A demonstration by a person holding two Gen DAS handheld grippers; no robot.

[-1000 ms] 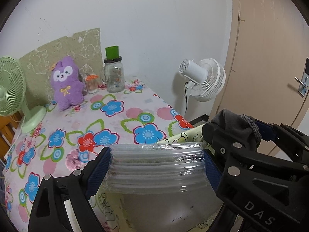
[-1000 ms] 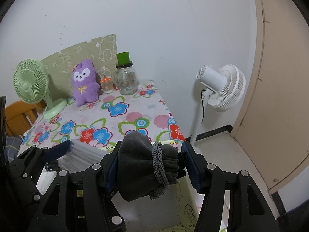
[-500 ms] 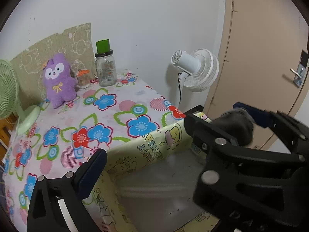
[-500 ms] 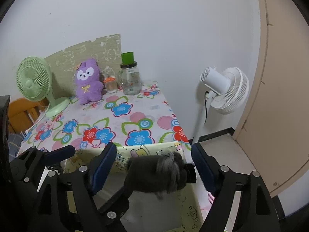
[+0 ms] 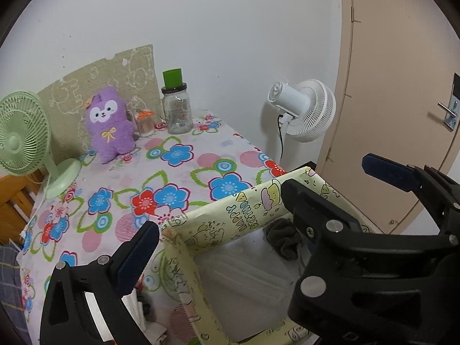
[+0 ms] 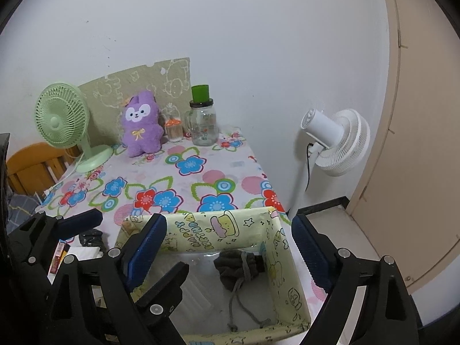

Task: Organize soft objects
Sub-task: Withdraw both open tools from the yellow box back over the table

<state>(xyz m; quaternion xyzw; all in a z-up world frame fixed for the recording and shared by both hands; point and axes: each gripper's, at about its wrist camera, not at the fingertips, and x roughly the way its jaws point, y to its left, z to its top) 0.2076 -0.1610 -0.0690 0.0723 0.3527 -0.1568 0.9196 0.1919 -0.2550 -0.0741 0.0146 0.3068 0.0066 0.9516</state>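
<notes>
1. While pushed up against the white wall: table (image 6: 201,172) under a cloth full of big blue and red flowers.
2. Off to the right, past the table: tan door (image 5: 388,86) with a metal handle.
3. On the floor between table and door: white standing fan (image 6: 336,143) on a tall pole, black wire hanging down.
4. At the near end of the table: yellow cartoon box (image 6: 201,233), top open, see-through plastic (image 5: 244,273) lying flat on its floor.
5. At the back left of the table: green desk fan (image 6: 61,120), standing up.
6. Above the box, on the right: right gripper (image 6: 228,224), jaws opening, blue pads far apart, nothing between them, nothing touched.
7. Just beside it, on the left: left gripper (image 5: 230,235), jaws spread as wide as can be, nothing pinched. One blue pad easy to see over the box's left wall, the other finger hidden behind the right gripper.
8. At the back of the table, well away from the box: purple plush bunny (image 6: 141,123), sitting up by the green fan.
9. Near the bunny: glass jar (image 6: 202,123) with a green lid.
10. Inside the box, in the far right corner, on the plastic: grey drawstring pouch (image 6: 238,267), soft and bunched up, free of both grippers, cord (image 6: 233,302) trailing toward the near wall.
11. Between bunny and jar: tiny pot (image 6: 174,129) with an orange lid.
</notes>
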